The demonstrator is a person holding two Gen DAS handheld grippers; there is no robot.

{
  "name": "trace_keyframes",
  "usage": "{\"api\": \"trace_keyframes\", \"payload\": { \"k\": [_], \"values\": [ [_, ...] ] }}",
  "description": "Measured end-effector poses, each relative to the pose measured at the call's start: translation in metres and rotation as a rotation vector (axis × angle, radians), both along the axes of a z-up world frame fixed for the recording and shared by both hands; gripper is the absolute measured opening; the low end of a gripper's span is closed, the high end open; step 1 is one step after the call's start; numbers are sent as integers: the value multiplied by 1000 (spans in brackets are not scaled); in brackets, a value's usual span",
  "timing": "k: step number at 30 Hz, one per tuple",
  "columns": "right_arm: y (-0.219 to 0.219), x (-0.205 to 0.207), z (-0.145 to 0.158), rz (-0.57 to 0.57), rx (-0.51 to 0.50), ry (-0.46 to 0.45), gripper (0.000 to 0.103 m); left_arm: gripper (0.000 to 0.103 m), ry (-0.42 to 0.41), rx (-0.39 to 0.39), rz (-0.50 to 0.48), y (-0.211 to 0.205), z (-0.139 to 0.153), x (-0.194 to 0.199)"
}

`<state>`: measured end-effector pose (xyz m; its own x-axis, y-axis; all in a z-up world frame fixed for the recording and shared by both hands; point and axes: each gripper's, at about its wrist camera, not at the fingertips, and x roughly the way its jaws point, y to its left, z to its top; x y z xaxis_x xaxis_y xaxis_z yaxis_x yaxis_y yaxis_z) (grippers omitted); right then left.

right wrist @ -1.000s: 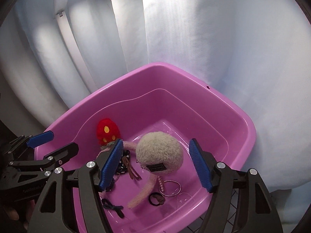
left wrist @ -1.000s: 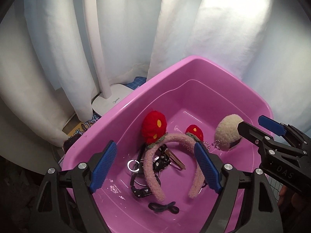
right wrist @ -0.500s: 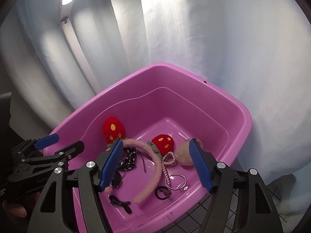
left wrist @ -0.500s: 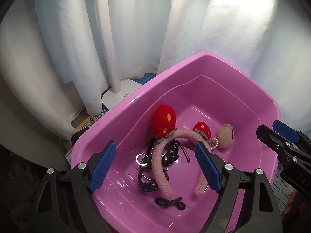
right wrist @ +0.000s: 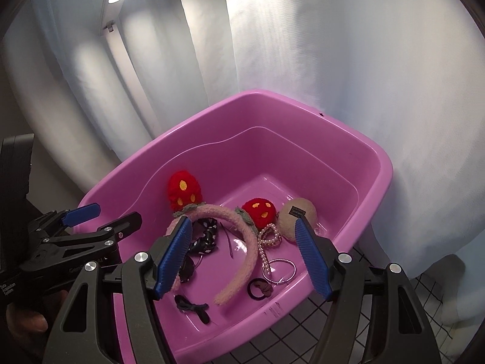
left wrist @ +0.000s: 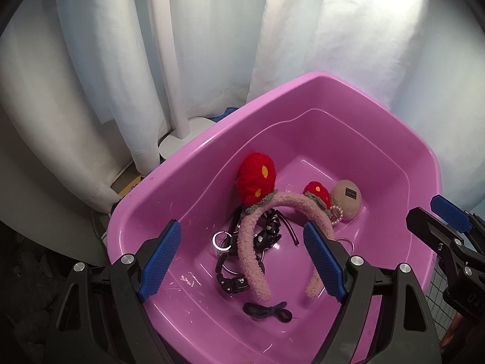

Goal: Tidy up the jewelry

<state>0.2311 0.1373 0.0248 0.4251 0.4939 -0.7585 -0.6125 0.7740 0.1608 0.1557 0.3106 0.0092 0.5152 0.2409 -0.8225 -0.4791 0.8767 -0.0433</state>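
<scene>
White curtain [left wrist: 348,60] behind; pink tub [left wrist: 194,166] in front. In tub: fuzzy pink headband [left wrist: 251,242] with red strawberries, beige pom-pom [right wrist: 298,217], pearl string [right wrist: 266,242], black hair ties [left wrist: 266,311]. Left gripper [left wrist: 242,261] wide open above tub, empty. Right gripper [right wrist: 245,257] open, likewise empty
</scene>
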Motion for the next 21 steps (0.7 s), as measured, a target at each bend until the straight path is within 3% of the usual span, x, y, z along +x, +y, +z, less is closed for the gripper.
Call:
{"api": "trace_keyframes", "payload": {
  "k": [21],
  "values": [
    [-1, -8, 3, 5, -1, -11, 67, 81, -19, 10, -8, 1, 7, -6]
  ]
}}
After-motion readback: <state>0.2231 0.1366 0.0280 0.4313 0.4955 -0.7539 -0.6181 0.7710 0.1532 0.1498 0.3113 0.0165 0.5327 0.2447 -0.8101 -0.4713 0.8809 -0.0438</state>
